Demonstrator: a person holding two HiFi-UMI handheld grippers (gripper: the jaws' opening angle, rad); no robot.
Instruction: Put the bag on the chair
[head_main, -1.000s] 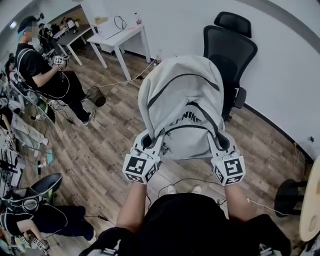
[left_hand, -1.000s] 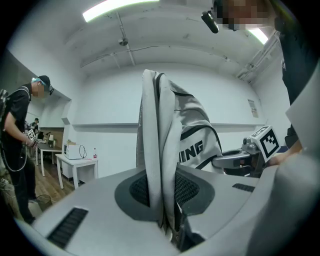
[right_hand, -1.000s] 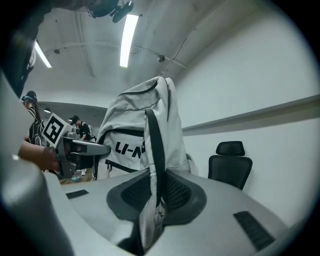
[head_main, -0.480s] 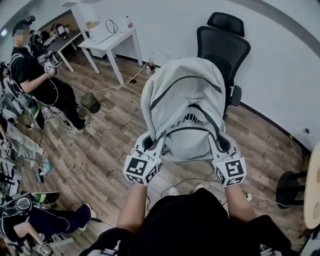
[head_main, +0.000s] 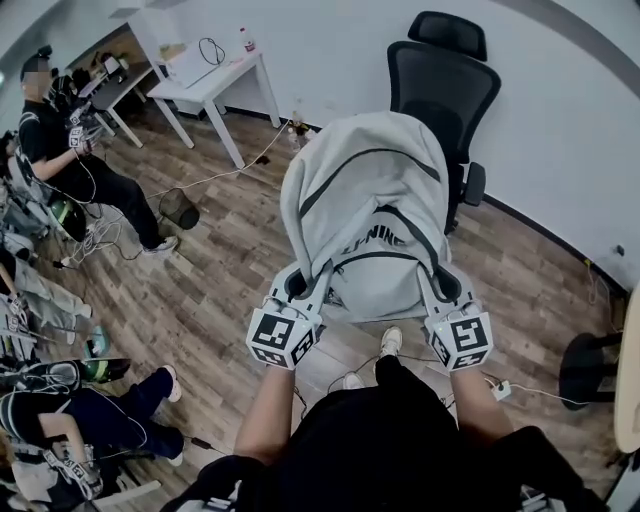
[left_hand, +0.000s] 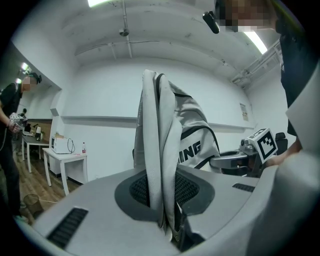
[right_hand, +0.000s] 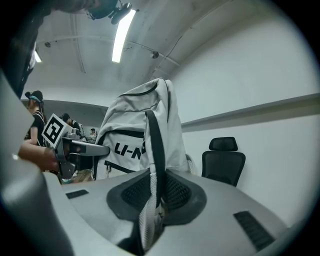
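Black print on bag (right_hand: 131, 125): "LI-N" in right gripper view, "ING" in left.

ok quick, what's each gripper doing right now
left gripper: shut on a strap of the light grey fabric backpack, held up in the air
right gripper: shut on the backpack's other strap
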